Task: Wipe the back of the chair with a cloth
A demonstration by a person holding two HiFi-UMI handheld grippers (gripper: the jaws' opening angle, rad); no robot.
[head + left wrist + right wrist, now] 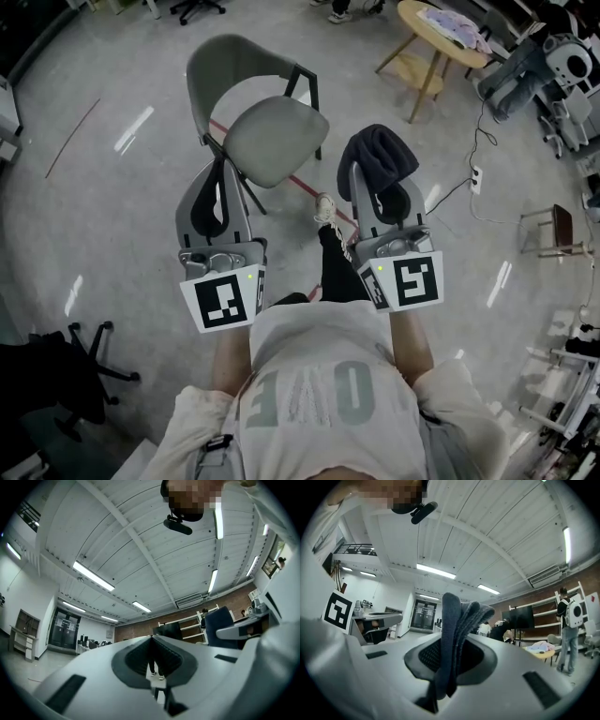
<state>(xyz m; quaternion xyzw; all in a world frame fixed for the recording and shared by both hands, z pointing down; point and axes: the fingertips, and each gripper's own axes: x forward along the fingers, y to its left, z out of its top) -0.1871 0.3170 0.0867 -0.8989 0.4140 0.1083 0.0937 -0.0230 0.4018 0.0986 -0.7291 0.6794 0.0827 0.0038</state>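
Observation:
In the head view a grey chair (272, 136) with black legs stands on the floor just ahead of me, its curved back (220, 66) on the far side. My left gripper (221, 176) is held at the seat's near left edge, jaws shut and empty. In the left gripper view the left gripper (152, 641) points up at the ceiling, its pads pressed together. My right gripper (380, 180) is to the right of the seat, shut on a dark cloth (380, 155) bunched over its tips. In the right gripper view the cloth (457, 630) stands folded between the jaws of the right gripper (450, 658).
A round wooden table (422, 23) with fabric on it stands at the back right. A small stool (555, 230) and a power strip (475, 178) lie to the right, and a black office-chair base (89, 361) at the near left. A red tape line (305, 187) crosses the floor under the chair.

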